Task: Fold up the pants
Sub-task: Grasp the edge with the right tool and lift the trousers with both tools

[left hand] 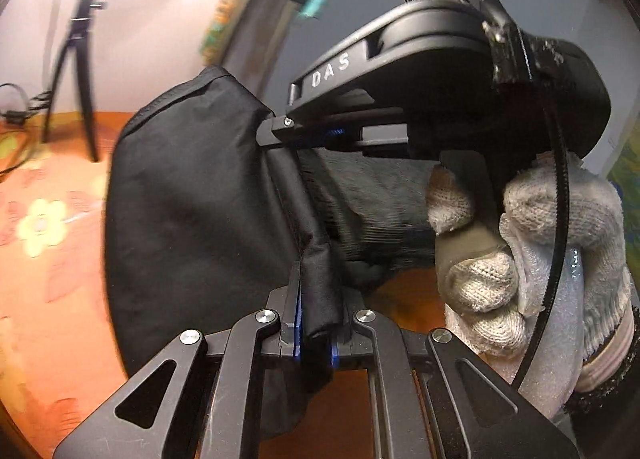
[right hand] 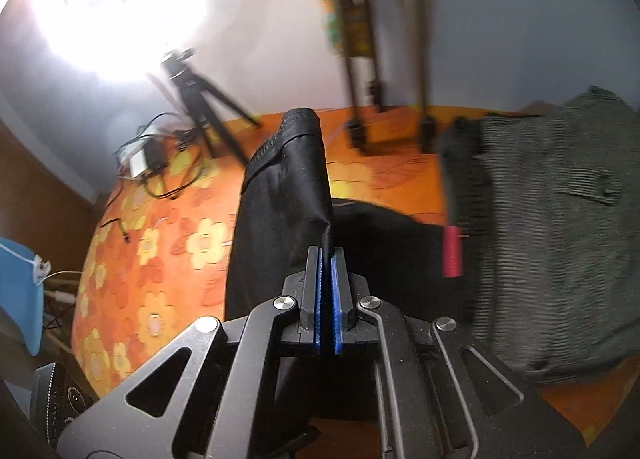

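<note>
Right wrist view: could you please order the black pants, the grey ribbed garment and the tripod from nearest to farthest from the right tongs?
1. Black pants: clamped in the right tongs.
2. Grey ribbed garment: lying to the right.
3. Tripod: far left, near the wall.

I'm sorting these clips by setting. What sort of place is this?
Probably a room at home set up for recording: a floral orange cover, a tripod by the wall, and dark clothes lying about.
</note>
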Motion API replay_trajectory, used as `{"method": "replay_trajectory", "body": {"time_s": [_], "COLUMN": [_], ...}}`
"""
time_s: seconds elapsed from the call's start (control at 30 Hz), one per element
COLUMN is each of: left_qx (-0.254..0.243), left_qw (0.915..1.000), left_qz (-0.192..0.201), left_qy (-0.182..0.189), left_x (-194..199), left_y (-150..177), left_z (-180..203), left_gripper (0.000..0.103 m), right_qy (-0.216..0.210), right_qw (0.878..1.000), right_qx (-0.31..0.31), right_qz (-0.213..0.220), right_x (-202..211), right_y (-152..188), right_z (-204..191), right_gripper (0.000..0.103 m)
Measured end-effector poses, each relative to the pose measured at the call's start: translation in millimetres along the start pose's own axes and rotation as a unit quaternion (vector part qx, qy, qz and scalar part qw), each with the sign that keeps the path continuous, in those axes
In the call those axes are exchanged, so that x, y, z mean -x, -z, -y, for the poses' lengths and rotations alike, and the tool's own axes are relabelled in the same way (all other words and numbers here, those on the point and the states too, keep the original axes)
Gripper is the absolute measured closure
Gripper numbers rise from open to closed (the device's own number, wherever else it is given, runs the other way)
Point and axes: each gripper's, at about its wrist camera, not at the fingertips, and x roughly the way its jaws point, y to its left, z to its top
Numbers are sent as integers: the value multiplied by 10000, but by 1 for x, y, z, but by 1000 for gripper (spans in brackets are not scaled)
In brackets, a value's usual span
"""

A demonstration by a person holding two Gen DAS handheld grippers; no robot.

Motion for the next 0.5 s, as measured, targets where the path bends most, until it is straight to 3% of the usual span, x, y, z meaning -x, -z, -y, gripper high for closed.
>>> {"method": "replay_trajectory", "body": {"time_s": [0.33, 0.5], "left_qx": [-257, -199], "left_qw": [9982, 9972], "left_qz": [-542, -705], "left_qy": [-80, -140], "left_x": [-72, -79], "left_y": [4, 9], "left_z": [26, 22], "left_gripper": [95, 95], "right_qy": [347, 346], "right_qw": [9981, 9982], "right_qx": [-464, -385], "right_qz": [-215, -310], "right_x": [-20, -38], "right_y": [23, 31], "right_z": [84, 91], "right_gripper": [99, 99]}}
